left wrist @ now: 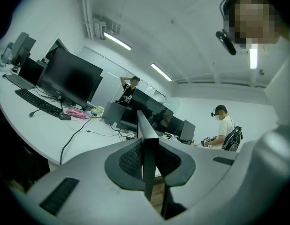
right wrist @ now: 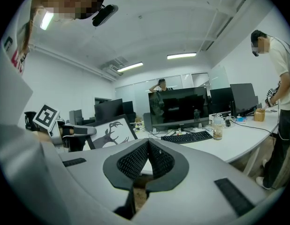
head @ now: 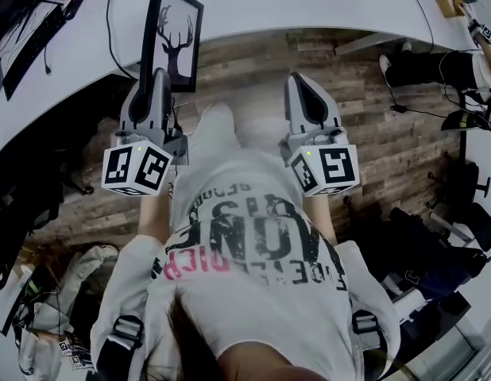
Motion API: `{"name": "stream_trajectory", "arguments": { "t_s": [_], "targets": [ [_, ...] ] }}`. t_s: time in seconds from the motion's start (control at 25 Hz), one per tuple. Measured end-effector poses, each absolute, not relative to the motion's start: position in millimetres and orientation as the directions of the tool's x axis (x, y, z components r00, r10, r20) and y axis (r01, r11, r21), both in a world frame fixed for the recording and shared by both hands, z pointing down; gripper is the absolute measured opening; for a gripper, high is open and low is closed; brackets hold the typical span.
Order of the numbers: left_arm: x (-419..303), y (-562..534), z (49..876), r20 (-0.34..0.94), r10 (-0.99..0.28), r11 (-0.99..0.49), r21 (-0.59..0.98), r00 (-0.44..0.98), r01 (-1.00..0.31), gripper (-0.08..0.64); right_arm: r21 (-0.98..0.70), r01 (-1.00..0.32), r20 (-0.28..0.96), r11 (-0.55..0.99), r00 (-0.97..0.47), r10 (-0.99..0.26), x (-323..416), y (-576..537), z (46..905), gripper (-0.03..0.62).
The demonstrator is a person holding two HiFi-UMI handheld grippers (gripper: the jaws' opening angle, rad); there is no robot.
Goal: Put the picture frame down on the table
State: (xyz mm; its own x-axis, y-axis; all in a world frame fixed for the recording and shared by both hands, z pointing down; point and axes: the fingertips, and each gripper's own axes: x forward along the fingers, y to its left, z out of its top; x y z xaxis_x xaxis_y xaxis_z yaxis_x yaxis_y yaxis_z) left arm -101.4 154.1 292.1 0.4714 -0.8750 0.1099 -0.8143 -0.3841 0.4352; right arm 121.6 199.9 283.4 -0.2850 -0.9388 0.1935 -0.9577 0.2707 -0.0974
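the left gripper [head: 156,76] is pinched on the thin near edge of the picture frame [head: 172,34], its jaws only a sliver apart. it holds the frame upright with the deer print facing right. that edge grip probably leaves the frame's underside free to meet the table [head: 309,6]. the frame hangs at the table's near rim, not yet set down. further right, the right gripper [head: 299,82] is closed on nothing, well apart from the frame and seemingly spare.

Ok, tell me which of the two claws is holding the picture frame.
The left claw: it pinches the edge of the deer picture frame. The right claw is shut on nothing.
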Motion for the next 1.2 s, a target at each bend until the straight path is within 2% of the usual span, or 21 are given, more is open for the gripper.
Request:
{"name": "stream_trajectory", "arguments": {
  "t_s": [0.4, 0.96, 1.2],
  "targets": [
    [-104, 123, 300, 0.132, -0.883, -0.352, 0.446, 0.450, -0.823, 0.038, -0.115, -0.953, 0.202, 0.280, -0.298, -0.933, 114, 163, 289, -0.002],
    [-132, 0, 315, 0.171, -0.880, -0.322, 0.470, 0.443, -0.822, 0.037, -0.120, -0.946, 0.233, 0.300, -0.321, -0.918, 80, 23, 292, -0.002],
    [-144, -33, 321, 0.177, -0.875, -0.324, 0.480, 0.451, -0.816, 0.037, -0.112, -0.957, 0.253, 0.268, -0.288, -0.924, 75, -8, 296, -0.002]
  ]
}}
